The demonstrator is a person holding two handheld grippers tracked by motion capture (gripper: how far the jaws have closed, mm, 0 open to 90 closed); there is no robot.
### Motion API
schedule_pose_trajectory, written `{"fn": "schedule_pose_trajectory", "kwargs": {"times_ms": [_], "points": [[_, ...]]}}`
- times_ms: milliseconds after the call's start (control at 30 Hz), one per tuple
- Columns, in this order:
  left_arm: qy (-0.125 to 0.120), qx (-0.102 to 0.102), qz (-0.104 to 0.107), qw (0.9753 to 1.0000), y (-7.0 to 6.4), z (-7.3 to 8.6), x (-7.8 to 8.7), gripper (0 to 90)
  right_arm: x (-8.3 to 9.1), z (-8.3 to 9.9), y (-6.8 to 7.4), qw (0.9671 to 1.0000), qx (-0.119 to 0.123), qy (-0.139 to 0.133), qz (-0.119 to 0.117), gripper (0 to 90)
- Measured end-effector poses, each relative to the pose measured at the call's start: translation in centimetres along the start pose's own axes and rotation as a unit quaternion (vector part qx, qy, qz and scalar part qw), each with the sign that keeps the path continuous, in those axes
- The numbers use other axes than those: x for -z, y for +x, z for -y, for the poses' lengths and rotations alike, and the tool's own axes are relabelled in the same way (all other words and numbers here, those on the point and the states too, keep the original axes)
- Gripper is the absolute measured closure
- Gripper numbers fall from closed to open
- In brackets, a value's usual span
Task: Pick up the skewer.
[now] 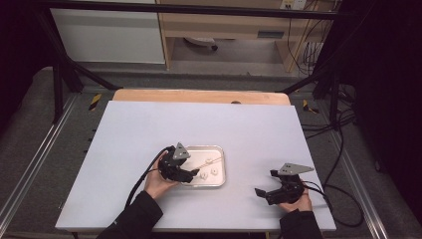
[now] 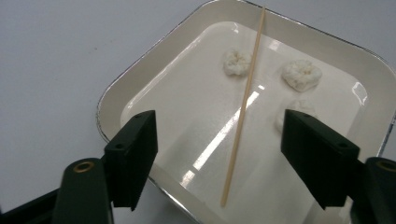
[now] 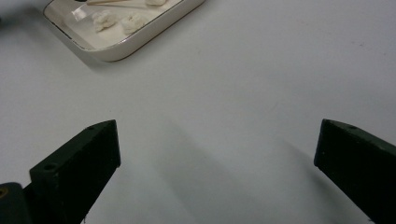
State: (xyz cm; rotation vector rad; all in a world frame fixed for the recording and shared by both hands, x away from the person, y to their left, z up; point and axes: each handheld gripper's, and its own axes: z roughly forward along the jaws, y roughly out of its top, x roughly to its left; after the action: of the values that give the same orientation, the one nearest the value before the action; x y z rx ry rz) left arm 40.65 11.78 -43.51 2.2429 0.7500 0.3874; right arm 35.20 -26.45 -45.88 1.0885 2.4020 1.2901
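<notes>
1. Fingers (image 2: 133, 158) of the left gripper (image 2: 219, 163) are spread wide apart, nothing held; they are poised over the near end of the wooden skewer (image 2: 243, 107), one on each side of it.
2. Skewer is seen lying flat in the tray (image 2: 112, 98), its near tip close to the tray's near wall, its far end resting up on the far rim.
3. Skewer is judged very light, thin and stiff but easily snapped or flicked away; a slender round stick on a glossy tray floor is likely to roll or slide under a closing jaw.
4. Best hold is judged to be across the shaft a little in from the near tip, where the tray floor is bare, with a soft squeeze.
5. Three white dough-like lumps (image 2: 302, 74) are noted farther in, two to one side of the skewer, one to the other; they look soft and easily dented, so contact is to be avoided.
6. Right gripper (image 1: 272, 191) is seen well apart from the tray over bare table (image 3: 243, 84), its fingers also spread wide and empty.
</notes>
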Motion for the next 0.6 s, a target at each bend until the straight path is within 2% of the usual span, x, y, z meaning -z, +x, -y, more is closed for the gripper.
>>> {"fn": "schedule_pose_trajectory", "kwargs": {"times_ms": [200,600], "points": [[0.010,-0.006,0.003,0.9999,-0.25,-0.12,-0.65,40.5,0.00,-0.01,-0.01,1.0000,-0.001,0.000,-0.001,1.0],[0.013,-0.011,0.020,0.9997,-0.36,0.03,-1.14,62.9,-0.05,-0.01,-0.01,1.0000,-0.001,0.000,-0.002,1.0]]}}
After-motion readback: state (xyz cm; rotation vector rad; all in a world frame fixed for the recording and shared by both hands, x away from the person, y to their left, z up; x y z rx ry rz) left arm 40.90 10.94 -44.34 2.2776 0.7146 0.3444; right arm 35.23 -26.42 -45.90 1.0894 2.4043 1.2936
